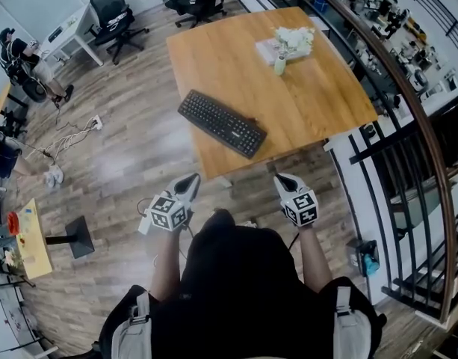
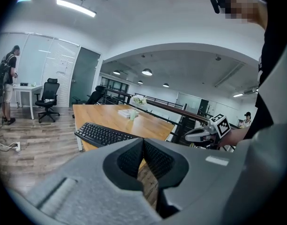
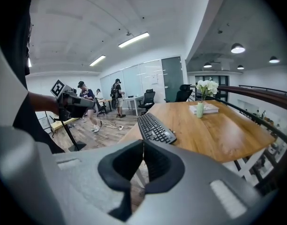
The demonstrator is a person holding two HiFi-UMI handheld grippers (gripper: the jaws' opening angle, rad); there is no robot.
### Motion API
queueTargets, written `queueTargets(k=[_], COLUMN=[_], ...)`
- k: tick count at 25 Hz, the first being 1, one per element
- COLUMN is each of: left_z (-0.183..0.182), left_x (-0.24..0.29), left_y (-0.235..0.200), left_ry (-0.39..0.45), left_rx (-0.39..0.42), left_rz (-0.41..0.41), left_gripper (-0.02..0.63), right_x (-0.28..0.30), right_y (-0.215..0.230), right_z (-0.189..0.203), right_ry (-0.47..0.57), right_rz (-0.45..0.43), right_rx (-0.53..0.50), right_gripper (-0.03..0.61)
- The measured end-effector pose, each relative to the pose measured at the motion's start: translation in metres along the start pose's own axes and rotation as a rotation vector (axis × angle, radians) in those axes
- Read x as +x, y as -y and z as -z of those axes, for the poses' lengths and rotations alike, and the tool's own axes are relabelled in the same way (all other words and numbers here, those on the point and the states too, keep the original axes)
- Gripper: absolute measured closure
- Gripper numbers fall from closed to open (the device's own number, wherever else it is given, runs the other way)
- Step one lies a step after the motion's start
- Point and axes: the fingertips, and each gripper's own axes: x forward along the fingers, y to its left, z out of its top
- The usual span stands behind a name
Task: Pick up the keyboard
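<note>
A black keyboard (image 1: 221,123) lies slantwise near the front left corner of the wooden table (image 1: 318,103). The left gripper view shows the keyboard (image 2: 103,134) ahead and to the left of the jaws, and the right gripper view shows the keyboard (image 3: 154,128) just beyond its jaws. My left gripper (image 1: 193,181) and right gripper (image 1: 282,178) hang short of the table's near edge, over the floor. Both are shut and empty. The left gripper (image 2: 143,142) and the right gripper (image 3: 143,144) each have their pads together.
A vase of white flowers (image 1: 282,60) stands on a book (image 1: 272,48) toward the table's far side. A black railing (image 1: 408,193) runs along the right. Office chairs (image 1: 113,17) and a person (image 1: 27,62) are far off to the left. Cables and a power strip (image 1: 87,129) lie on the floor.
</note>
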Motion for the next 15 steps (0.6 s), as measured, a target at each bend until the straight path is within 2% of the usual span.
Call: queueTargets(k=[8,15], left_z=[-0.004,-0.014], left_x=[0.025,0.047], left_y=[-0.012,-0.049], left_ry=[-0.021,-0.026], left_rx=[-0.005,-0.006], left_rz=[0.029,0.066], left_gripper=[0.601,0.601], right_x=[0.013,0.041], right_y=[0.016,0.025], right_z=[-0.001,-0.010], right_ry=[-0.021,-0.037], right_rz=[0.020,0.062], right_rx=[0.011,0.030], right_gripper=[0.574,0.574])
